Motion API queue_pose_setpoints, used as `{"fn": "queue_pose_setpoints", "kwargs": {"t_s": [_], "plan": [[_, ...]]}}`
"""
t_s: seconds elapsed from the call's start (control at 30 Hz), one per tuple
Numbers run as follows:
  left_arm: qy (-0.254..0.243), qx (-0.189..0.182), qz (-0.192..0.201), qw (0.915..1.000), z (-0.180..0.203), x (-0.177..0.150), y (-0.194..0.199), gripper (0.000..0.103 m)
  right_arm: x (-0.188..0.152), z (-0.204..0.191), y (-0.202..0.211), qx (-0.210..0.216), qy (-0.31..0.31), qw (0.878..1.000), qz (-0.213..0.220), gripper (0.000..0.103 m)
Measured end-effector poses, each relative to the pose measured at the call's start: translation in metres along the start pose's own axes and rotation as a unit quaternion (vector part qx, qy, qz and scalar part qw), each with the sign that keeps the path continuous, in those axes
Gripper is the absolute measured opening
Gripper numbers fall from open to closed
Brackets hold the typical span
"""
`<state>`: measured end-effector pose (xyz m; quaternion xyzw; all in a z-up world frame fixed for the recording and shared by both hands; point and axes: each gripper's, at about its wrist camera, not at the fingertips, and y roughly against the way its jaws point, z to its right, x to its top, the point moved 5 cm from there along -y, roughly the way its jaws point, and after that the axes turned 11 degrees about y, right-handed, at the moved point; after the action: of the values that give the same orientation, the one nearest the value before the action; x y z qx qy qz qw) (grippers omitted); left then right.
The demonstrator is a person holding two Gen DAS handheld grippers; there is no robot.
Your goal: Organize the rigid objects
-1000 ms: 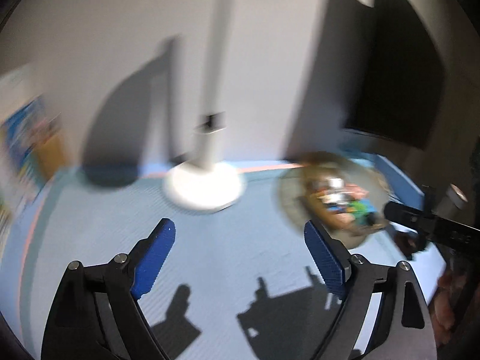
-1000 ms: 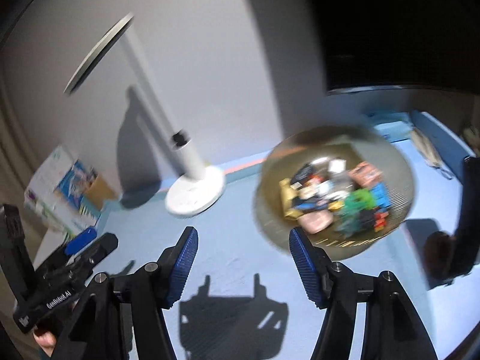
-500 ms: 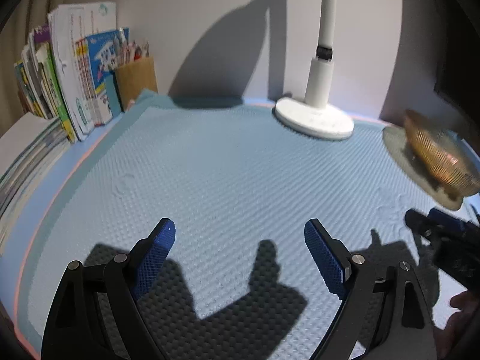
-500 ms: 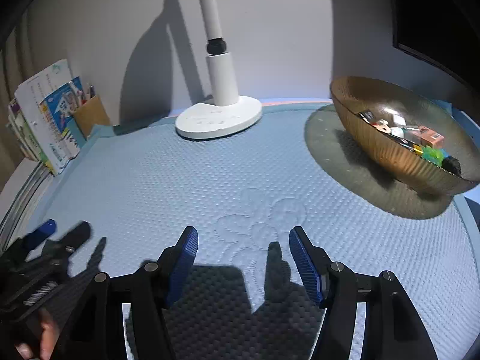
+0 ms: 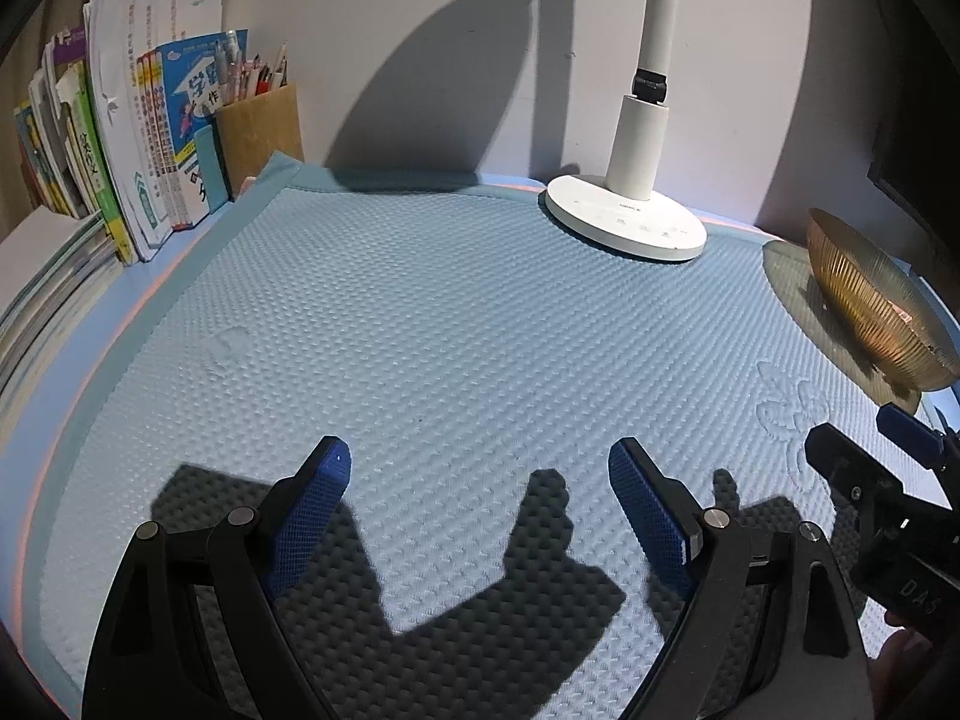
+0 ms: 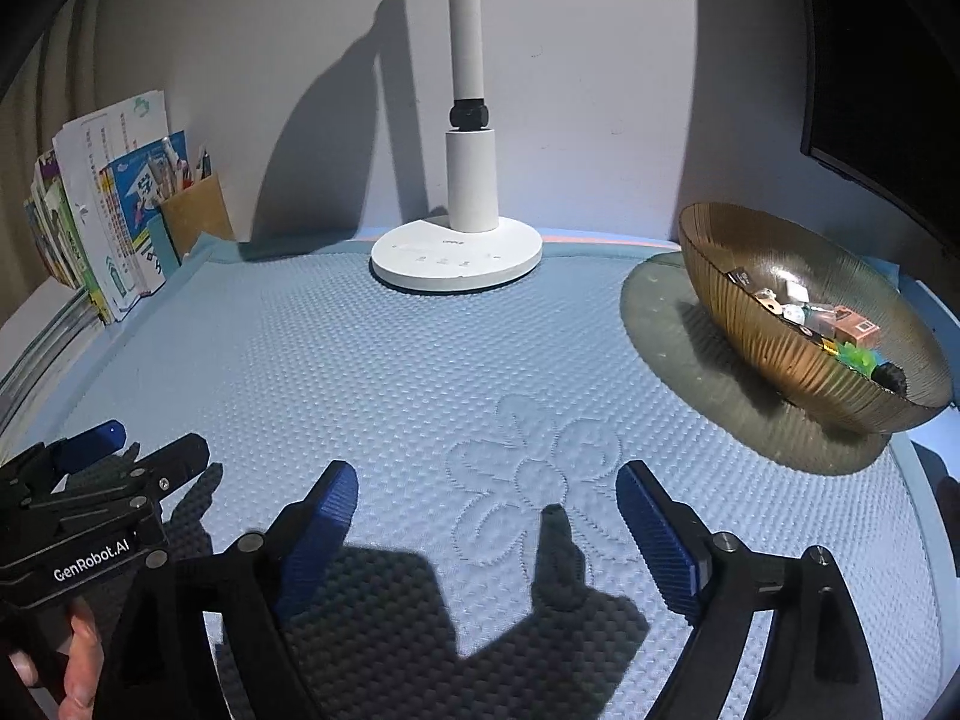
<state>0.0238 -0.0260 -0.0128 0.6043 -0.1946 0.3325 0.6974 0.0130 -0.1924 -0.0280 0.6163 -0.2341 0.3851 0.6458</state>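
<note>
Nothing sorted yet: the left gripper (image 5: 480, 498) hangs wide and empty over the mat (image 5: 456, 324), the right gripper (image 6: 486, 510) is opening on nothing, and every toy (image 6: 822, 321) sits in the bowl (image 6: 774, 342).

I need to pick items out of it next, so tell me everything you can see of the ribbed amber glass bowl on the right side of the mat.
The ribbed amber glass bowl is wide, shallow and translucent, with fine ridges running down its outside. It stands upright at the right of the quilted blue mat, right of the white lamp base, casting a dark round shadow. Small mixed items lie piled inside: pale and brown blocks, something green, something black. No gripper touches it.
</note>
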Motion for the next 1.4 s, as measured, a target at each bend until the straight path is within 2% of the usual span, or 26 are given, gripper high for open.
{"fn": "queue_pose_setpoints", "kwargs": {"t_s": [0.43,0.9,1.4], "plan": [[0.025,-0.006,-0.016,0.9995,-0.009,0.0002,-0.0045,0.087,-0.0015,-0.0016,-0.0016,-0.008,0.002,1.0,-0.008,0.09],[0.02,0.004,-0.006,0.9998,-0.0083,0.0011,-0.0015,0.087,-0.0023,0.001,-0.004,-0.002,-0.002,1.0,-0.011,0.096],[0.01,0.023,-0.005,0.9997,-0.0062,0.0001,-0.0016,0.087,-0.0033,0.0069,-0.0079,0.009,-0.02,1.0,-0.02,0.096]]}}
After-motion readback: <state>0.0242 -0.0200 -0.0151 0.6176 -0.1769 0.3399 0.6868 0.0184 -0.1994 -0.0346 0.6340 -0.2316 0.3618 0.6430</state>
